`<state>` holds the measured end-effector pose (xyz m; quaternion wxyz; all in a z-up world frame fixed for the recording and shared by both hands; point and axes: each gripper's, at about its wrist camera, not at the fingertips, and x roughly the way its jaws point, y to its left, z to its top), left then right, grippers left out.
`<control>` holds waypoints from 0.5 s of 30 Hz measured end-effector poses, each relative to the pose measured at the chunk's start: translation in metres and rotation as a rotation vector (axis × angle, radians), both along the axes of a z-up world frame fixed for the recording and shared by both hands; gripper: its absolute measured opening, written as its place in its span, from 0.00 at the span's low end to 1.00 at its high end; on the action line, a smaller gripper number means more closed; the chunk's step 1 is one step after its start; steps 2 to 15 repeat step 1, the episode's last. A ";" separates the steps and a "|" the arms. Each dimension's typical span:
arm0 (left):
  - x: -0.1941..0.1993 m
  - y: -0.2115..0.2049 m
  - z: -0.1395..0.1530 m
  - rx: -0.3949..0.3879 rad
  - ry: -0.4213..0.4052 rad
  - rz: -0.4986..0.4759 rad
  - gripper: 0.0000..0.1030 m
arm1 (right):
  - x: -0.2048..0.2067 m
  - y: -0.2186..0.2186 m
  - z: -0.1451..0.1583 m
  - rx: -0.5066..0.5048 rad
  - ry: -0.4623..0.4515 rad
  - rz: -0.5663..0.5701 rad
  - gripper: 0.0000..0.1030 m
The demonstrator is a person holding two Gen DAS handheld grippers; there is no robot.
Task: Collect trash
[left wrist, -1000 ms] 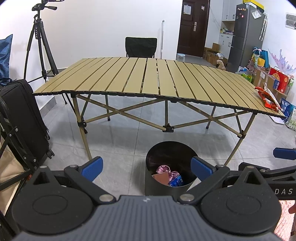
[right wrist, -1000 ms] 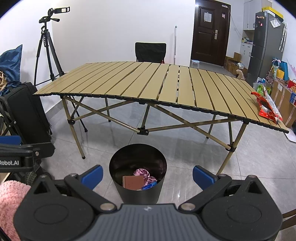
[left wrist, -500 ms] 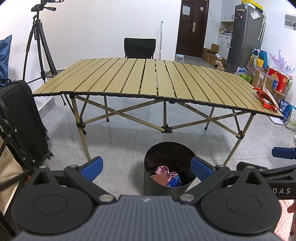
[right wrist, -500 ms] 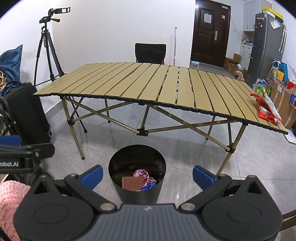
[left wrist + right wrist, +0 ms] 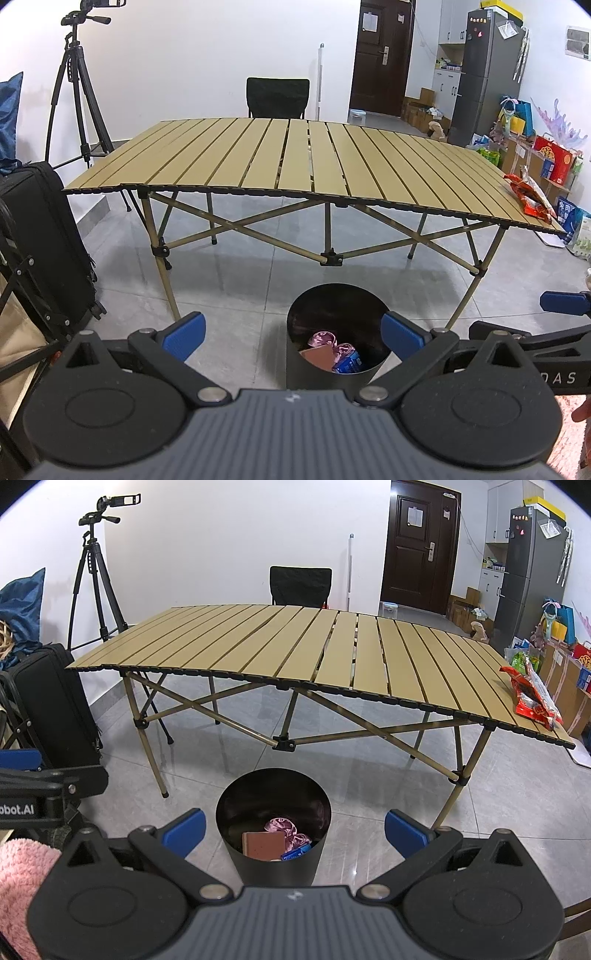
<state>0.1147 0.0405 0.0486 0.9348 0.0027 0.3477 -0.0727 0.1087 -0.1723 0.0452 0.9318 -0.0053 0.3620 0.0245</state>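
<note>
Floor-standing bin point(image 5: 273, 812) sits between right fingers point(image 5: 184, 829), spread empty; left likewise.

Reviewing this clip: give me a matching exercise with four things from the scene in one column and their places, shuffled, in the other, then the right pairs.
Things:
1. red snack wrapper
2. brown box
3. black chair
4. black suitcase

Places:
A. behind the table's far edge
B. on the table's right end
C. on the floor left of the table
D. inside the black bin

Pairs: 1-B, 2-D, 3-A, 4-C
</note>
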 end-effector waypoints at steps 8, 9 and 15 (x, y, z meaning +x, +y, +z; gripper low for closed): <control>0.000 0.000 0.000 -0.001 0.000 -0.001 1.00 | 0.000 0.000 0.000 0.000 0.000 0.000 1.00; 0.000 0.000 0.000 -0.001 0.000 -0.001 1.00 | 0.000 0.000 0.000 0.000 0.000 0.000 1.00; 0.000 0.000 0.000 -0.001 0.000 -0.001 1.00 | 0.000 0.000 0.000 0.000 0.000 0.000 1.00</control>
